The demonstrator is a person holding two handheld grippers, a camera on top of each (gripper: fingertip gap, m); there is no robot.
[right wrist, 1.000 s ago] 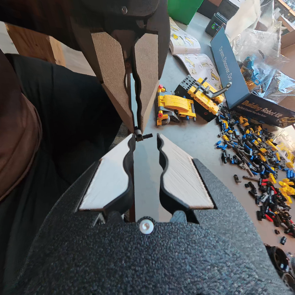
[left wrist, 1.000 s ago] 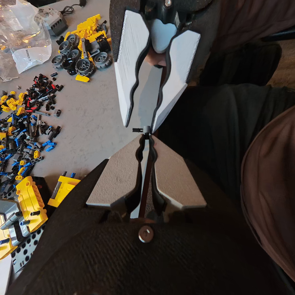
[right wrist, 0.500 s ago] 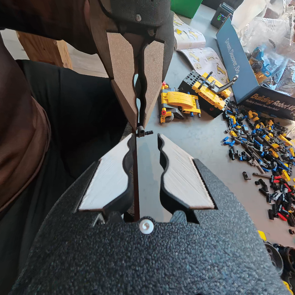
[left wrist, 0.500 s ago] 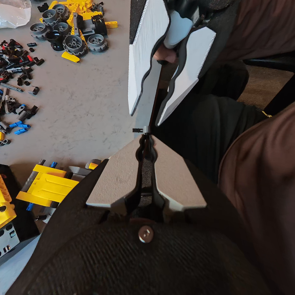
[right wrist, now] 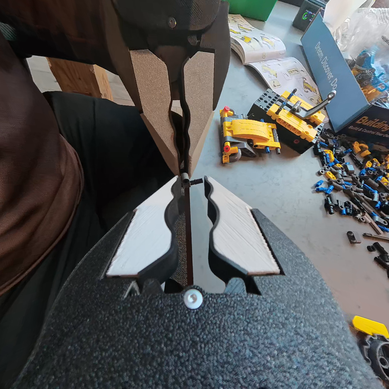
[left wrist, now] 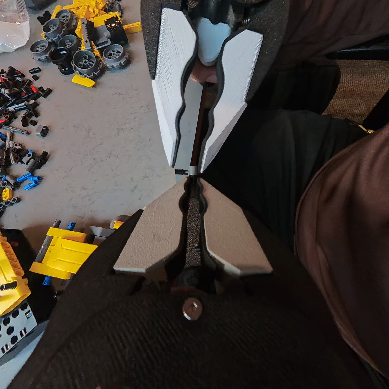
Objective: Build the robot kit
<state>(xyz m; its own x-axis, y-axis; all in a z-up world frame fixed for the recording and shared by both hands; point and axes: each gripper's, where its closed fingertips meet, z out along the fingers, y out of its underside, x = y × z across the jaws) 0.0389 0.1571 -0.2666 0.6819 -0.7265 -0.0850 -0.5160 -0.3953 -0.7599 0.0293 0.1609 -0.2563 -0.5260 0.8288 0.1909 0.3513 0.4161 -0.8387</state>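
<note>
Since half a second ago the white-fingered right tongs point(left wrist: 187, 166) have swung back upright and closed in on the tan-fingered left tongs point(left wrist: 192, 179), tip to tip at the near edge of the grey scuffed counter point(left wrist: 105, 136).

At the counter's left edge lies a loose heap of small black, blue and yellow plastic pieces point(left wrist: 19, 117), with a cluster of grey toothed wheels point(left wrist: 84, 61) at the far side and a yellow panelled block assembly point(left wrist: 61, 254) at the near side.

In the middle, the left tongs are clamped together on a small grey tubular connector point(left wrist: 193, 170), from which a short black pin point(left wrist: 181, 171) juts out over the counter. The right tongs stand apart, one tip on each side of connector and pin, gripping nothing.

To the right is a person's dark and brown clothing.

How deep the connector sits in the clamp is hidden, and whether a white tip touches it I cannot tell.
</note>
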